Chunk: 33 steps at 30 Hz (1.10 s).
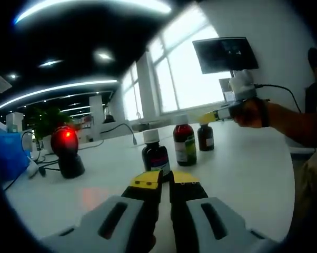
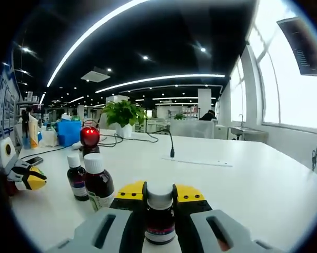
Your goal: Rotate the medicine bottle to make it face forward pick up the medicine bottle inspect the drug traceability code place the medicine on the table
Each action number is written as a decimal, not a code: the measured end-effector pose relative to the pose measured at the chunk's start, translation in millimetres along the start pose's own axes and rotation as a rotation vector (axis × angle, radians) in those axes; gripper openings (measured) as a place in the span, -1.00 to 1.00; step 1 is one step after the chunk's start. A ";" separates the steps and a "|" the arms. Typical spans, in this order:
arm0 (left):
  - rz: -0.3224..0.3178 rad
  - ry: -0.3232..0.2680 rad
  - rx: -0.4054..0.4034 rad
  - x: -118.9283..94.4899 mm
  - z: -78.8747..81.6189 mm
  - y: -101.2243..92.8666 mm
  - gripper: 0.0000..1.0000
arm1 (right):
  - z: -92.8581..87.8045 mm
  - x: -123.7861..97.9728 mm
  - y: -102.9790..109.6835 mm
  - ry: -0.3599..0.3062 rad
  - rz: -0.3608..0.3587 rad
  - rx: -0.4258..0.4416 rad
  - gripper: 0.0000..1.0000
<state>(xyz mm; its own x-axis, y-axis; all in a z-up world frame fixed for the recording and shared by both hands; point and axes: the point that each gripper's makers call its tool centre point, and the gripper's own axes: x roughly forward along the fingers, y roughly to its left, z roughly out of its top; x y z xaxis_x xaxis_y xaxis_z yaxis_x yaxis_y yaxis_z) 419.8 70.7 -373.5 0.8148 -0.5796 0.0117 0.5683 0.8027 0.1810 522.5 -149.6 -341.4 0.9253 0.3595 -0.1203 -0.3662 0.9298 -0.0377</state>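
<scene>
Bottles: three dark medicine bottles with white caps on the white table (image 1: pixel 243 174); landmark is the red-lit scanner (image 1: pixel 66 150).
Near bottle: near bottle (image 1: pixel 156 153) in the left gripper view, upright on the table, right of the scanner, just past the left gripper's tips.
Middle bottle: middle bottle (image 1: pixel 185 143), upright, green-and-white label, further right of the scanner than the near bottle.
Held bottle: held bottle (image 2: pixel 159 219), the farthest of the three from the scanner; upright between the right gripper's jaws in the right gripper view, white cap up, label facing the camera.
Right gripper: right gripper (image 2: pixel 159 194), yellow-tipped jaws closed against both sides of the held bottle; cannot tell whether the bottle is lifted or on the table.
Right gripper, other view: seen in a person's hand (image 1: pixel 250 112) at the right, tips at the held bottle (image 1: pixel 205 136).
Left gripper: left gripper (image 1: pixel 165 178), jaws drawn together with only a thin gap, nothing between them, low over the table, right of the scanner.
Left gripper, other view: yellow tip at the far left edge (image 2: pixel 27 178), on the near side of the scanner (image 2: pixel 89 138).
Scanner surroundings: cables beside it, blue box (image 2: pixel 69 132) and potted plant (image 2: pixel 122 115) behind it.
Background: monitor (image 1: pixel 225 54) above the hand, windows, ceiling light strips.
</scene>
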 end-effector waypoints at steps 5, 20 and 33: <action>-0.003 0.001 0.001 0.3 -0.3 -0.7 -1.00 | -0.6 -5.7 6.0 -0.014 -0.008 0.015 -0.69; -0.002 0.006 0.001 0.6 -1.2 -0.3 -1.00 | -1.2 -2.6 2.5 -0.011 -0.014 0.012 -0.68; -0.002 0.006 -0.002 0.5 -1.4 -0.1 -1.00 | 8.9 -16.6 1.9 -0.044 -0.023 -0.002 -0.63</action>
<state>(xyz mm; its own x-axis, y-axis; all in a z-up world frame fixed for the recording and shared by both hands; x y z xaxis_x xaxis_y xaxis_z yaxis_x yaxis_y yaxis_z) 420.2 70.5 -374.8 0.8144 -0.5802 0.0054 0.5700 0.8018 0.1793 507.3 -153.1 -330.7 0.9369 0.3414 -0.0755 -0.3450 0.9377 -0.0417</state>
